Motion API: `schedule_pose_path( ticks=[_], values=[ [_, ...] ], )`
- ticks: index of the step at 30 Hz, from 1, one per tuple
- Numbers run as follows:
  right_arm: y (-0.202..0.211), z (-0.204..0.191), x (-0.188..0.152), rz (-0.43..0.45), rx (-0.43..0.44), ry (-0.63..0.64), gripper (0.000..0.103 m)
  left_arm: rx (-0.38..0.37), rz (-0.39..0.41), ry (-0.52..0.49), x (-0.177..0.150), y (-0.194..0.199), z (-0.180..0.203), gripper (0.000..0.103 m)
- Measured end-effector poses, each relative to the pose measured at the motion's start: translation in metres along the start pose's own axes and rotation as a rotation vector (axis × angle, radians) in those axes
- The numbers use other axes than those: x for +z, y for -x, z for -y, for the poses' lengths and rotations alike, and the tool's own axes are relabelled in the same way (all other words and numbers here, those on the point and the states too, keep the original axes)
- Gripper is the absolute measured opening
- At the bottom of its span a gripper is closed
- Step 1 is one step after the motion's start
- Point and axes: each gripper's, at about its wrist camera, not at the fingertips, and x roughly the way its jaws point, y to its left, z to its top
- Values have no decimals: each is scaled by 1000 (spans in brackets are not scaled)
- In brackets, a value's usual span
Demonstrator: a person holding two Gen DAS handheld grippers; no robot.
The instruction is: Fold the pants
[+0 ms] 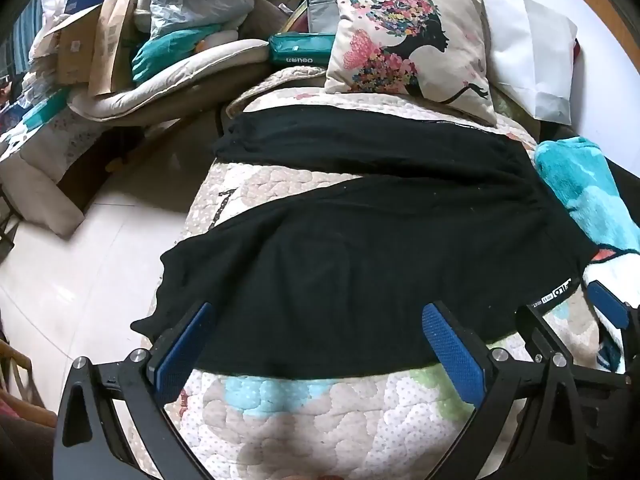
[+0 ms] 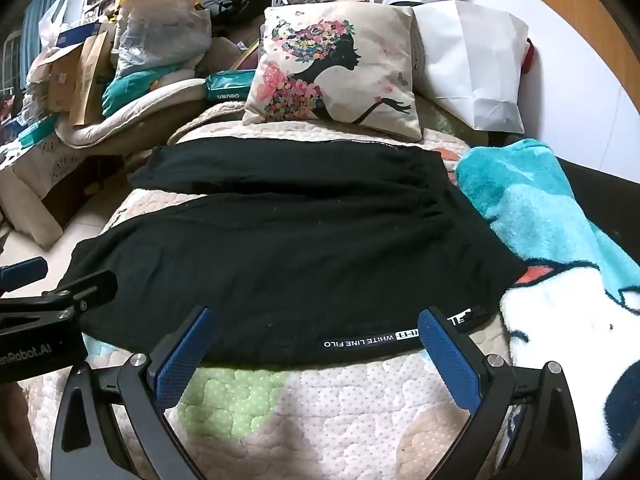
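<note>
Left wrist view: close over quilt [image 1: 304, 412] edge, angled down, facing cushion [image 1: 408, 44]. Right wrist view: just beside it, same tilt, same heading. Both share black pants [image 2: 288, 248], cushion, clutter behind.

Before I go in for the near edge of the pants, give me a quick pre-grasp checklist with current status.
1. Left gripper jaws wide apart, nothing between the pads: ok.
2. Right gripper jaws wide apart, nothing held: ok.
3. Black pants spread flat on the quilt, both legs visible and apart: ok.
4. Near edge of the pants exposed and uncovered for both grippers: ok.
5. Waistband end clear of the teal blanket: not ok, the blanket lies right against it.
6. Far leg clear of the printed pillow: cannot tell, the pillow sits very close behind it.
</note>
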Motion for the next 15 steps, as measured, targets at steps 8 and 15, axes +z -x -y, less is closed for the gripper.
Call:
schedule_pose_path(
  ticks=[8,15],
  values=[
    [0,-2,-5,-4,-2,3,103,1,-6,1,0,0,1,103],
    [-2,-1,-2,-10,-1,6,103,-1,-9,3,-6,-4,10,103]
  ],
)
